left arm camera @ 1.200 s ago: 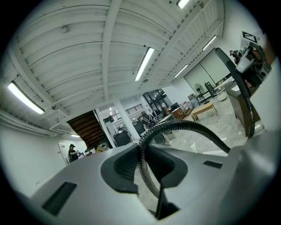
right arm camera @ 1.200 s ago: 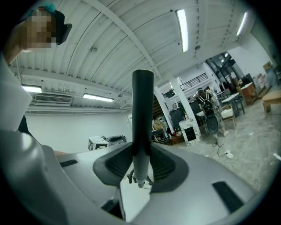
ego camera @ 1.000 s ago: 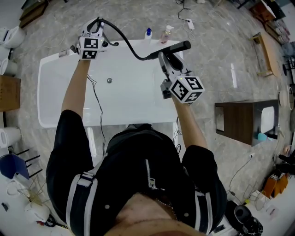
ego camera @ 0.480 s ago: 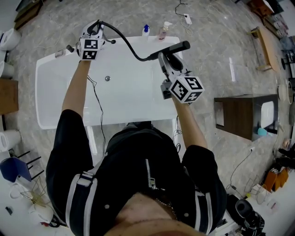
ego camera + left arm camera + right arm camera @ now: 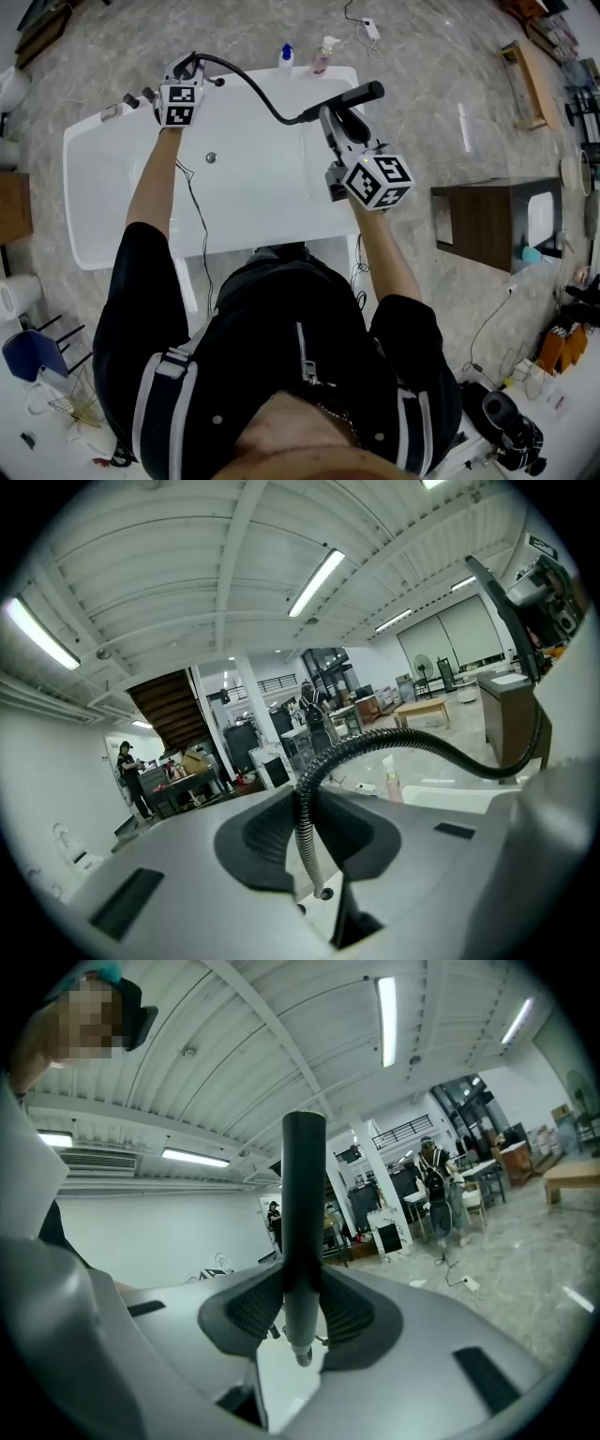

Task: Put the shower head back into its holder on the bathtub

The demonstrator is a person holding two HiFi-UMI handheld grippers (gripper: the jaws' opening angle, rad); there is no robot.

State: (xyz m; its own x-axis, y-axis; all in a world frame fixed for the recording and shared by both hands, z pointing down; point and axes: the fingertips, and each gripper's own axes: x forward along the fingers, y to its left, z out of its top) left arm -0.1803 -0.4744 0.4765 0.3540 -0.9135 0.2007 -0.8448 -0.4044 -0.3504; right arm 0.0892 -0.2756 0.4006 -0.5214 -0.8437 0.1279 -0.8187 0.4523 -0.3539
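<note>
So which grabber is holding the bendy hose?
The left gripper: its jaws pinch the ribbed, curving hose. The right gripper grips the straight, smooth black shower head handle instead.

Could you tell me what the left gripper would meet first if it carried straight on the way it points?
The left gripper, shut on the hose, points out past the bathtub toward open floor. The way looks free as far as shown, though depth is unclear.
</note>
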